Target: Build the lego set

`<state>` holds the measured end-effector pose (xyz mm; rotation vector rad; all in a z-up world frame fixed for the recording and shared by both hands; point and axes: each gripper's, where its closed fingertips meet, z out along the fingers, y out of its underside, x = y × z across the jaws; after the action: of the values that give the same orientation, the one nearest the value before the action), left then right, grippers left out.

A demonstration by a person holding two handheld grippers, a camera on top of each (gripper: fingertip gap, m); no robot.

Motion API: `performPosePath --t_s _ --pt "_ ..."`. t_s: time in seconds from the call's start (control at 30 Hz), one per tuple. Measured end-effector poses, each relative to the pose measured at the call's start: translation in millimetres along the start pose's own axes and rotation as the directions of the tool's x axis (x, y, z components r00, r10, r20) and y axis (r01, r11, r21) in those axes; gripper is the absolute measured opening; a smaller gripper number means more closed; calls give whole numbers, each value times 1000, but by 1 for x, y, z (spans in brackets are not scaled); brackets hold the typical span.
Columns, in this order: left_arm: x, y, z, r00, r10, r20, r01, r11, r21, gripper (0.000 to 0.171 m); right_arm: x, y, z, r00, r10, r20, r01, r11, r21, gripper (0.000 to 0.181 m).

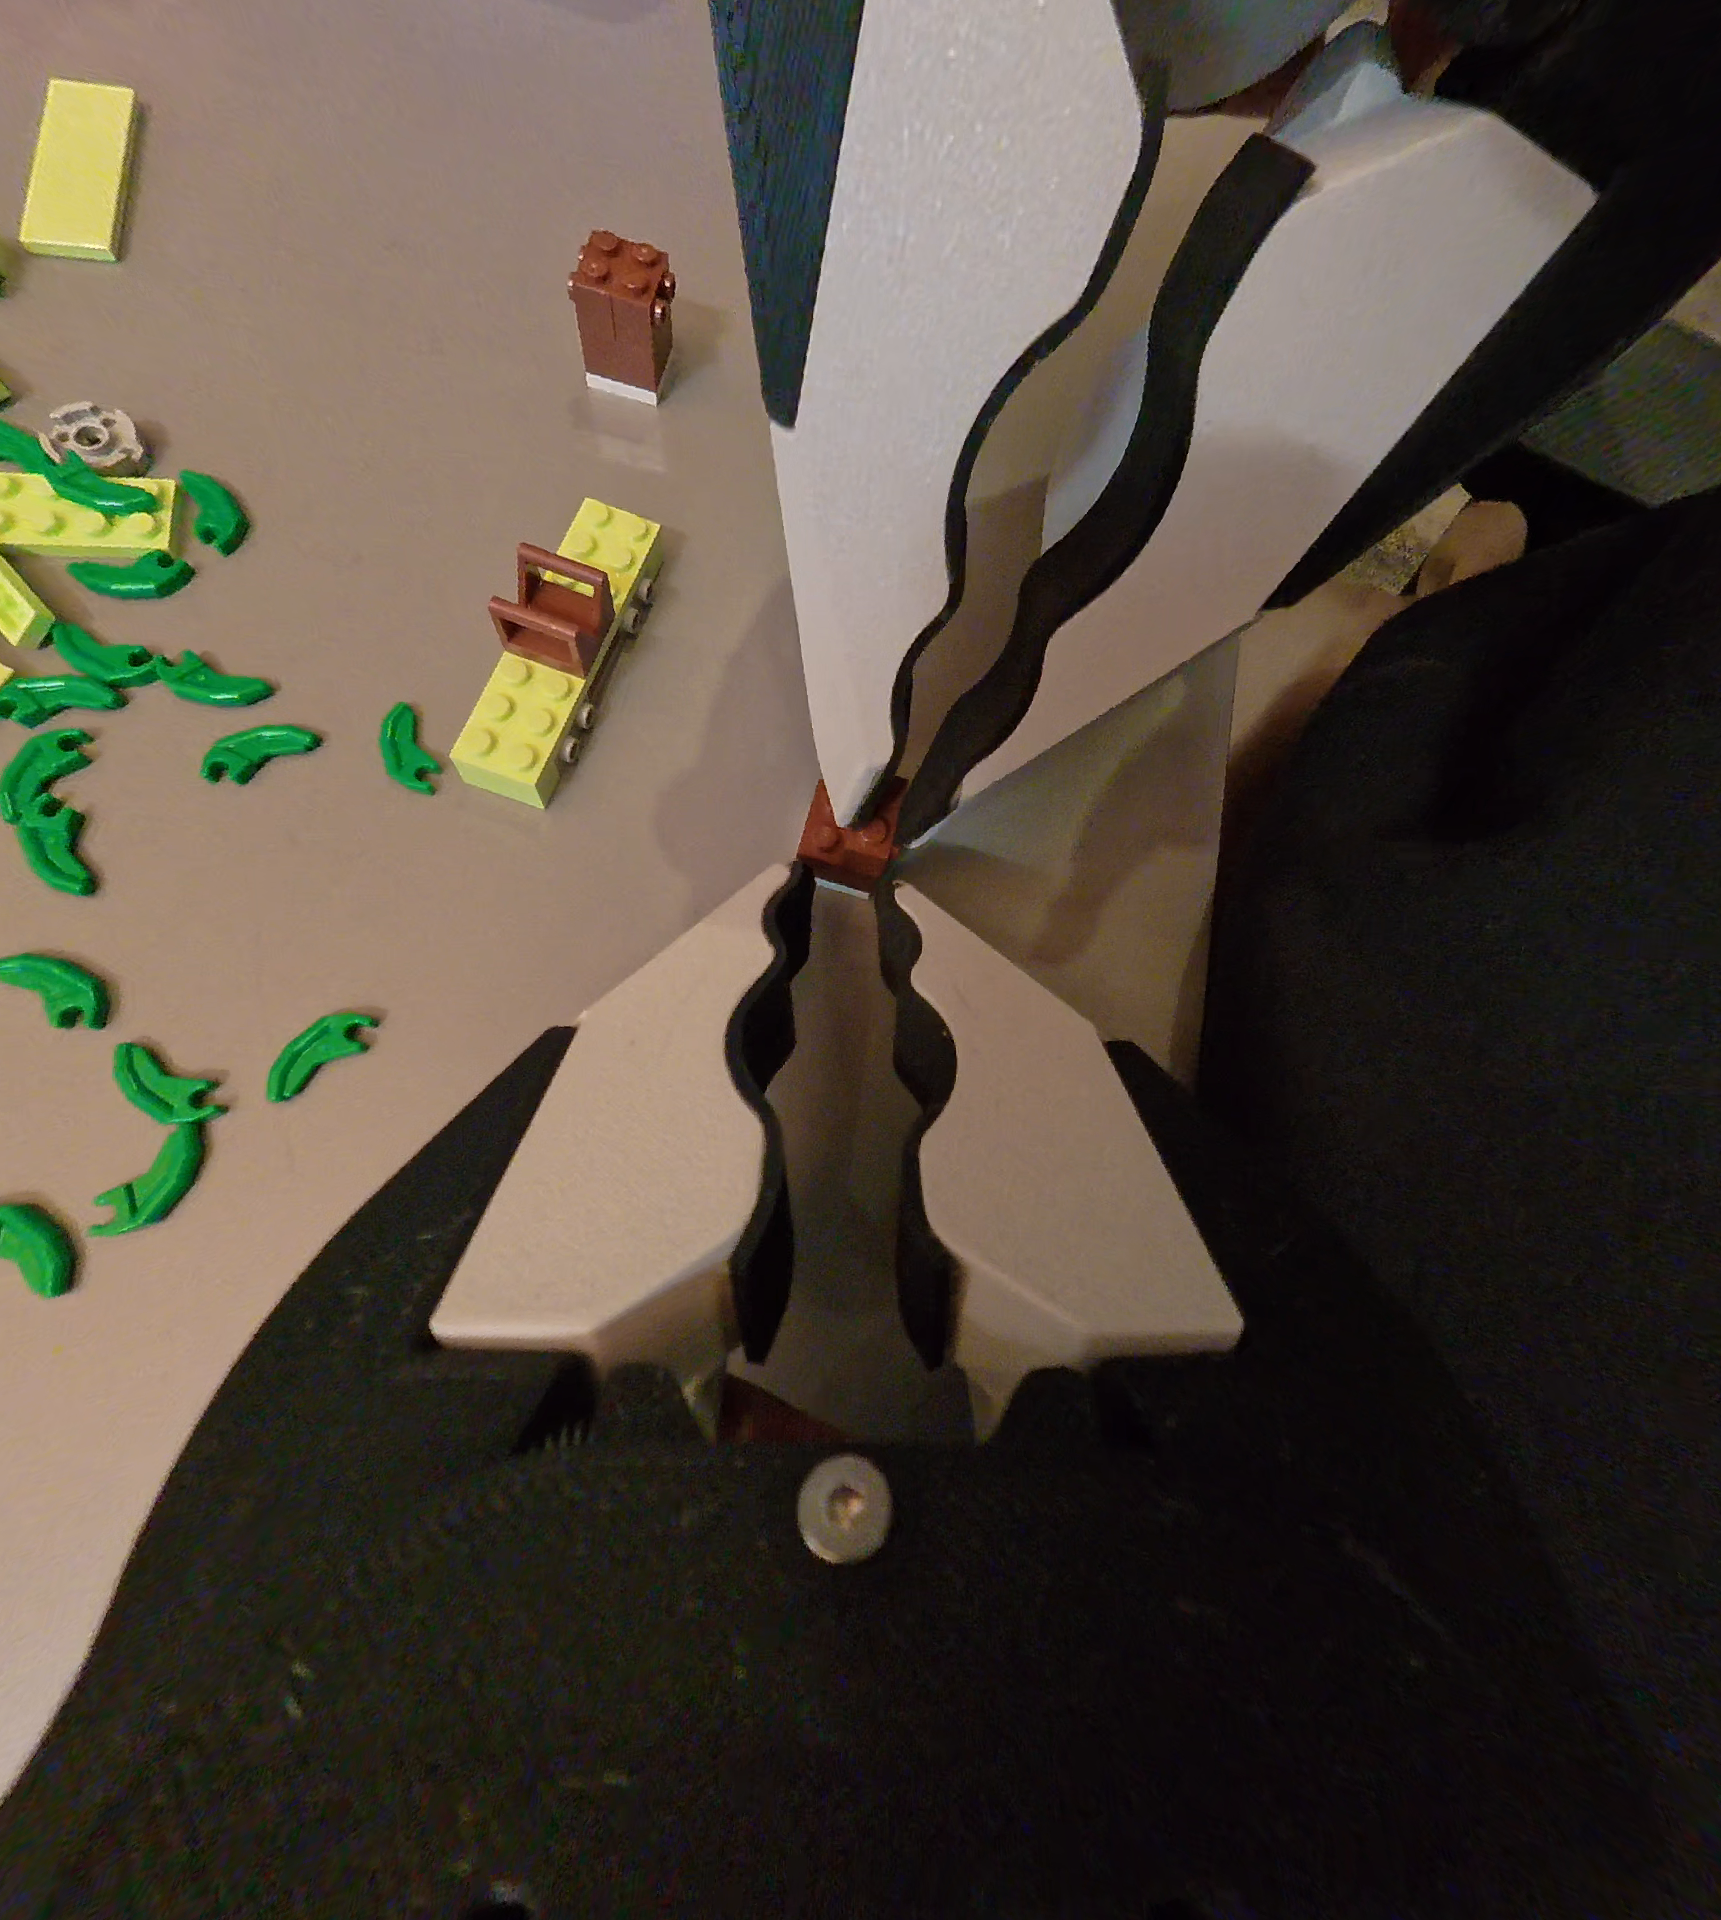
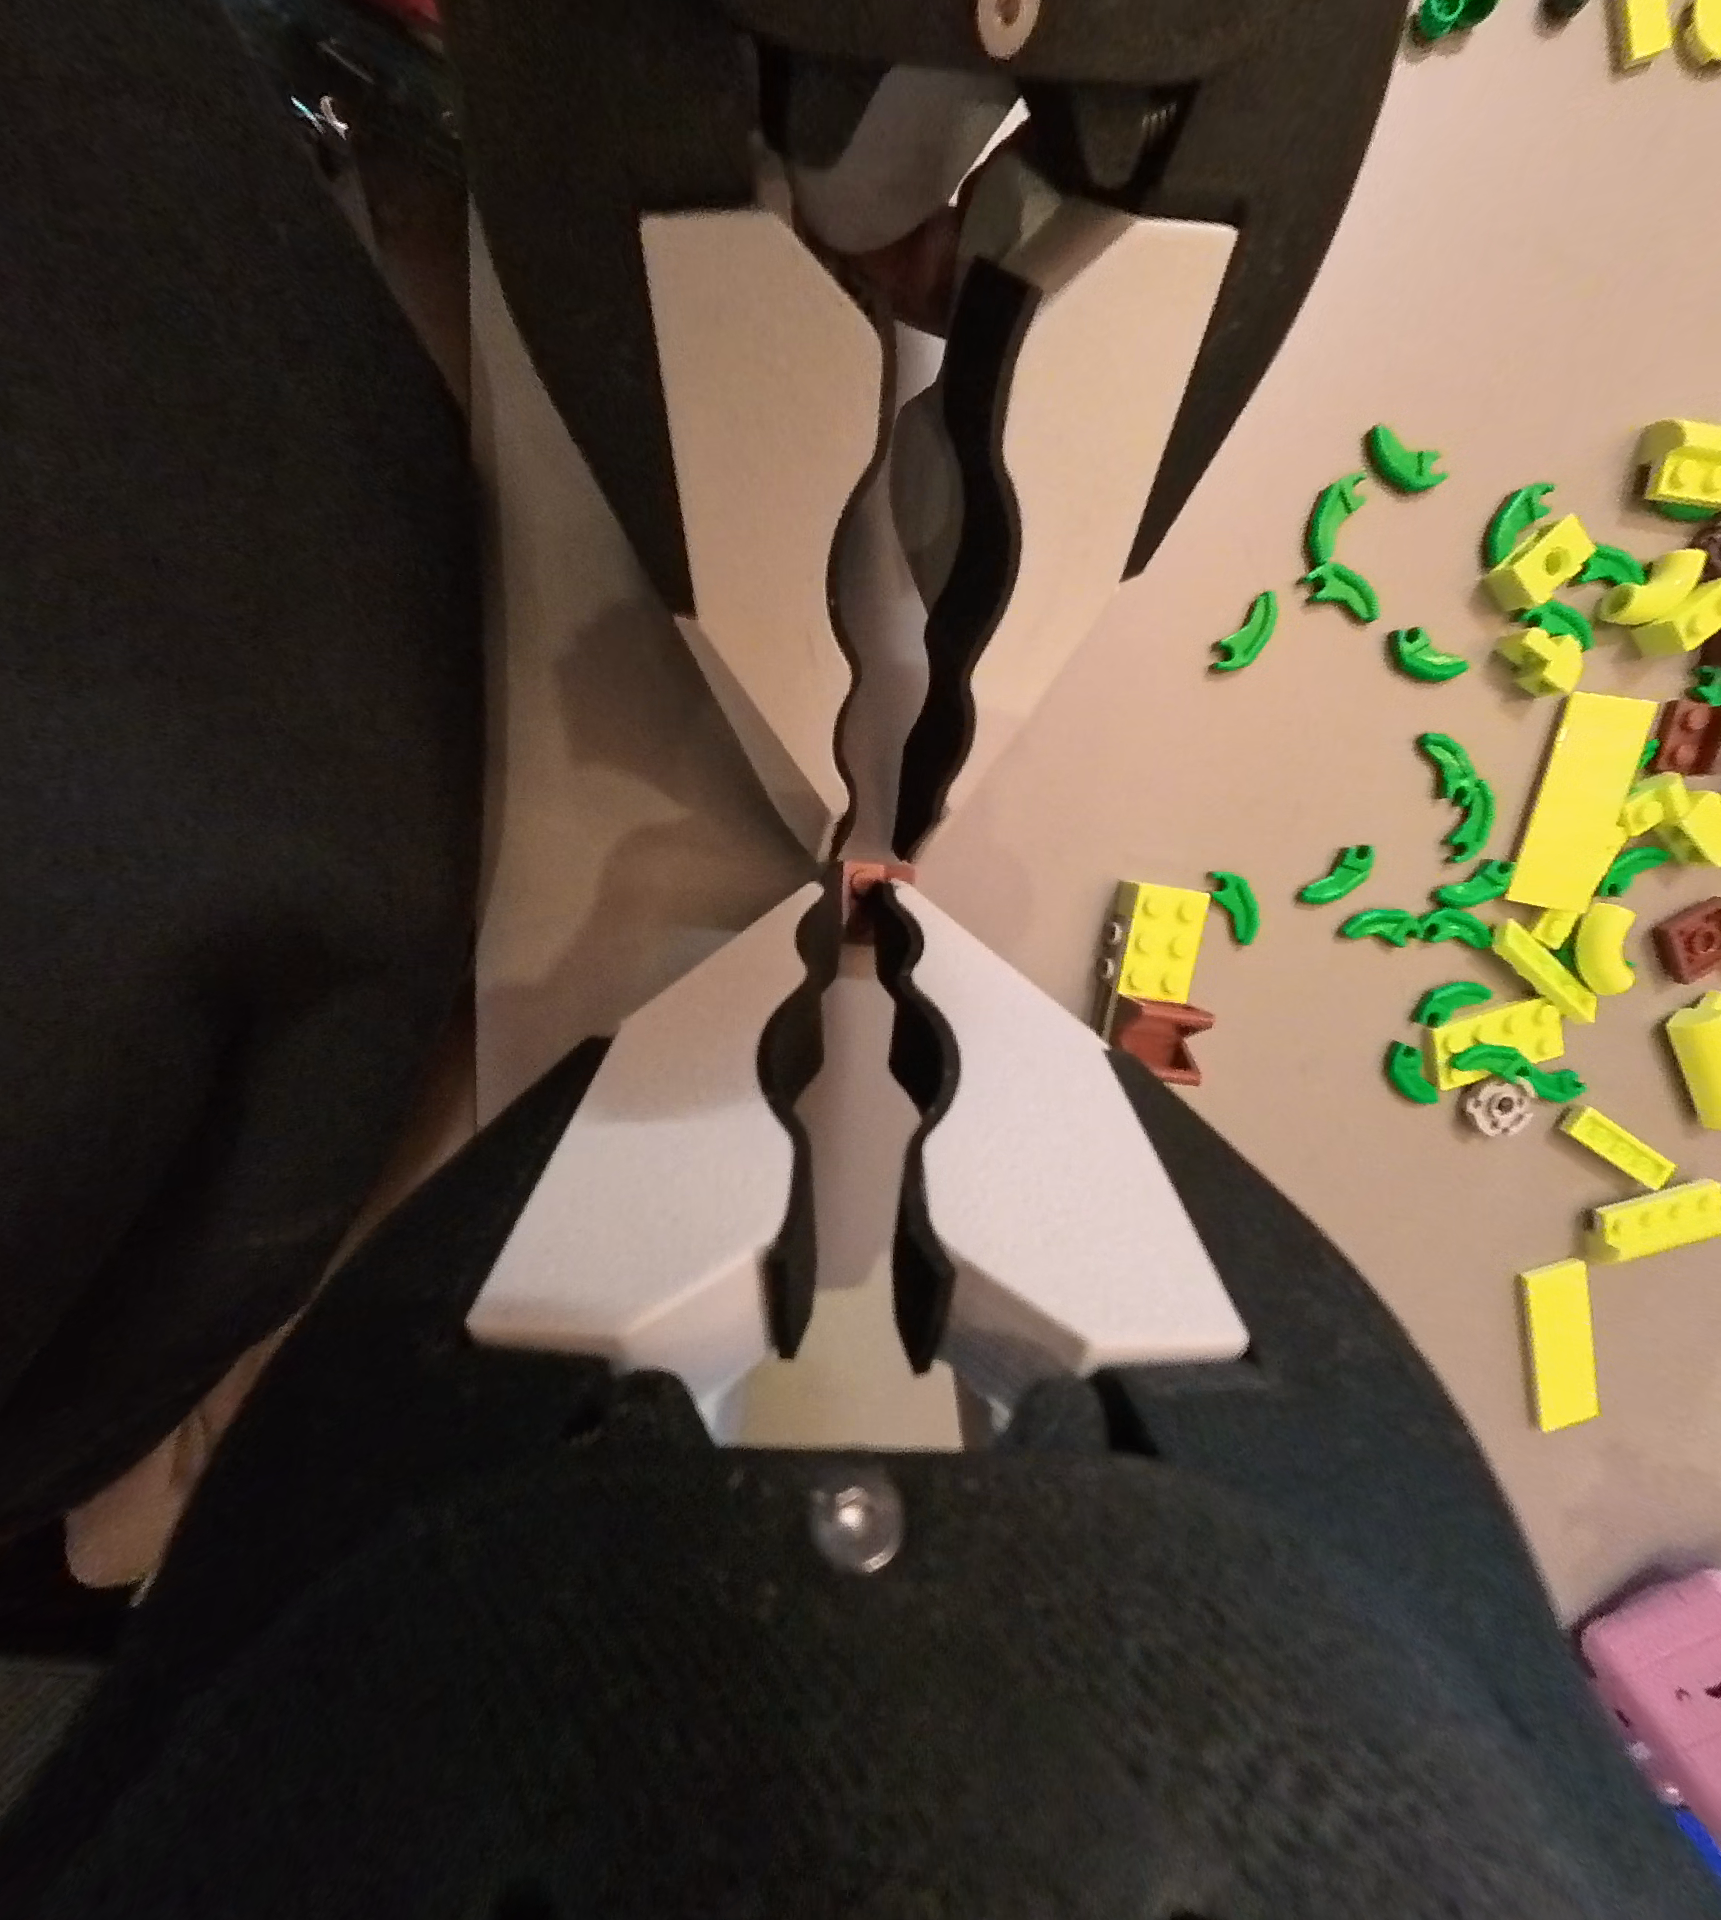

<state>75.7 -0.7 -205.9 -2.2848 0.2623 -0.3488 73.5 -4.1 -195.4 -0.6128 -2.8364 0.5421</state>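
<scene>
A small brown brick [image 1: 848,844] is pinched tip-to-tip between the left gripper [image 1: 843,883] and right gripper [image 2: 864,896], both clamped on it (held above the table [image 1: 368,312]). Green leaves [image 1: 264,748] and a brown column [image 1: 621,317] are scattered off to the left gripper's left.

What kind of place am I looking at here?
Probably a hobby or test tabletop indoors: loose toy bricks such as green leaf pieces lie scattered on it, beside a half-built lime and brown assembly and a small brown pillar.

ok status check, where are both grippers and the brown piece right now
Left gripper and right gripper tip to tip, both shut on small brown brick. Held above table. Nothing in the way.
</scene>
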Motion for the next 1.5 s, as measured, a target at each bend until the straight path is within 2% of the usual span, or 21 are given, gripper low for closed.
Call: performPosePath --t_s 0.13,0.47,0.53,0.7,0.97,1.33,1.5 --pt "0 1 0 1000 -5 -5 5 1000 -5 9 0 0 0 1000 5 4 -5 1000 -4 4" --pt "-1 -3 -5 999 -33 -27 34 999 39 11 0 -1 -1 998 63 30 -66 994 87 5" --pt "0 -3 -4 999 -28 -23 29 999 34 12 3 -1 -3 997 73 17 -74 992 105 19" --pt "0 -2 -4 999 -32 -29 33 999 33 13 5 0 -13 998 63 -21 -60 990 130 15" --pt "-3 -7 -6 1000 -21 -9 21 998 64 10 4 5 -2 999 44 -11 -43 995 94 7" --pt "0 -10 -6 1000 -1 -19 2 997 79 3 3 6 -1 998 46 51 -50 994 95 7" --pt "0 -10 -5 1000 5 -14 -4 997 75 3 3 6 0 994 63 93 -76 987 143 7"
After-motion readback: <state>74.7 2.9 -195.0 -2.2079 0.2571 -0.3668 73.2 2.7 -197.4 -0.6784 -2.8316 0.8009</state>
